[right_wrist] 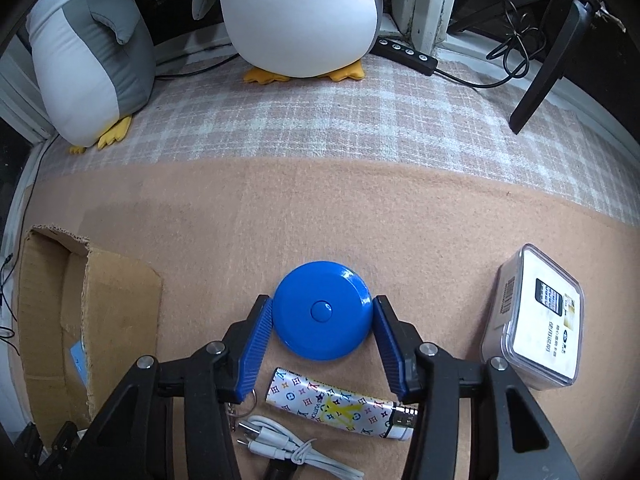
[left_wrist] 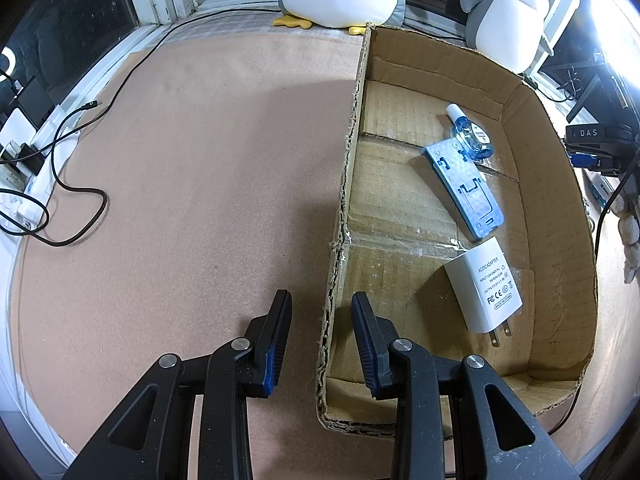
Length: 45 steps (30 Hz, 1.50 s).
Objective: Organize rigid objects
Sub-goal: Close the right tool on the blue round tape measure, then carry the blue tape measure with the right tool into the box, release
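- Right claw (right_wrist: 322,334) points steeply down at the mat, straddling the round blue disc (right_wrist: 321,310) with a button in its middle.
- Key relation: the disc sits dead centre between the two blue pads, flat on the orange mat (right_wrist: 360,208). It's round, so no long axis to line up with; any grip across the widest part works.
- Left pad (right_wrist: 256,344) looks touching or nearly touching the disc's edge. Right pad (right_wrist: 390,344) sits just beside the rim with a thin gap showing. So: partly open, not clamped, nothing held.
- Left claw (left_wrist: 320,336) straddles the near wall of the cardboard box (left_wrist: 344,184), one pad outside, one inside. A gap shows on both sides of the wall, so I read it as narrow but holding nothing.
- Already in the box: white charger (left_wrist: 482,286), blue flat stand (left_wrist: 466,184), small blue tape roller (left_wrist: 470,136).
- Not yet boxed, all near the right claw: patterned lighter (right_wrist: 340,404), white coiled cable (right_wrist: 296,450), clear plastic case (right_wrist: 534,316).
- In the right wrist view the box (right_wrist: 116,320) lies to the left of the disc, well apart.
- My read: the right hand owns this pick. It needs a squeeze across the rim, a lift, then a carry left to the box. Risk: a low, smooth rim could slip out if the pads ride high.
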### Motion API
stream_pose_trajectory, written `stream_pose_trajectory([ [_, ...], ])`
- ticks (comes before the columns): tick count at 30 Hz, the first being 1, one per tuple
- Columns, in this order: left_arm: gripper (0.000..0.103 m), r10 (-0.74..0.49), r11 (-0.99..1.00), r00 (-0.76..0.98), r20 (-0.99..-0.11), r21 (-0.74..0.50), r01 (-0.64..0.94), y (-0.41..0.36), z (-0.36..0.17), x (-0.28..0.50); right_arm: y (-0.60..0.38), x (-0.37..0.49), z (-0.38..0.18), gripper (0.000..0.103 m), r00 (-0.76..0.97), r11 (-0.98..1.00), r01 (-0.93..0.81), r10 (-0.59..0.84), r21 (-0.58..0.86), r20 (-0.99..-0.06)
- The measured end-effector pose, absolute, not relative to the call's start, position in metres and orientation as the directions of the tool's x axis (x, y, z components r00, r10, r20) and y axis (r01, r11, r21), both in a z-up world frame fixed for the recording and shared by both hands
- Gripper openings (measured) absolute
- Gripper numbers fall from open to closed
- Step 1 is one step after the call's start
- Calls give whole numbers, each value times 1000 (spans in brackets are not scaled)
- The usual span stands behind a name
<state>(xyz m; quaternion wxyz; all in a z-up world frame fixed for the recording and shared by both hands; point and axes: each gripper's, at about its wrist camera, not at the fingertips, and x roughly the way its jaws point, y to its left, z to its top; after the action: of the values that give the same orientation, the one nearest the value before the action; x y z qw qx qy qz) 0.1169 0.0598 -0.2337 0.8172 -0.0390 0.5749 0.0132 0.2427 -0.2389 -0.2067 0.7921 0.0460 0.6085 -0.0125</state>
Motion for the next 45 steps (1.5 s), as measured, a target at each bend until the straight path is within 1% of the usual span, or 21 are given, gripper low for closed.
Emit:
stream_pose_trajectory([
  [6, 34, -23, 997, 339, -940, -48, -67, 60, -234, 118, -244, 220, -185, 46, 293, 994, 56, 76, 96, -953],
  [12, 34, -22, 997, 339, -940, -47, -66, 59, -235, 119, -227, 197, -146, 46, 348, 988, -17, 152, 156, -925],
  [16, 34, -22, 997, 340, -940, -47, -66, 59, -235, 119, -195, 181, -121, 46, 374, 976, -106, 215, 189, -902],
  [21, 34, -26, 996, 340, -940, -53, -69, 58, -235, 119, -148, 170, -107, 46, 368, 953, -220, 280, 210, -887],
  [27, 34, -30, 996, 343, -939, -57, -69, 59, -235, 119, -94, 164, -114, 46, 319, 919, -335, 318, 208, -893],
  [31, 34, -31, 996, 342, -939, -57, -69, 59, -235, 119, -67, 163, -133, 46, 275, 900, -386, 320, 201, -907],
  [37, 34, -32, 996, 343, -939, -59, -69, 59, -235, 118, -44, 166, -163, 46, 217, 886, -416, 314, 204, -924],
  [45, 34, -33, 996, 342, -939, -61, -70, 59, -235, 118, -23, 166, -181, 47, 186, 879, -435, 301, 197, -935],
])
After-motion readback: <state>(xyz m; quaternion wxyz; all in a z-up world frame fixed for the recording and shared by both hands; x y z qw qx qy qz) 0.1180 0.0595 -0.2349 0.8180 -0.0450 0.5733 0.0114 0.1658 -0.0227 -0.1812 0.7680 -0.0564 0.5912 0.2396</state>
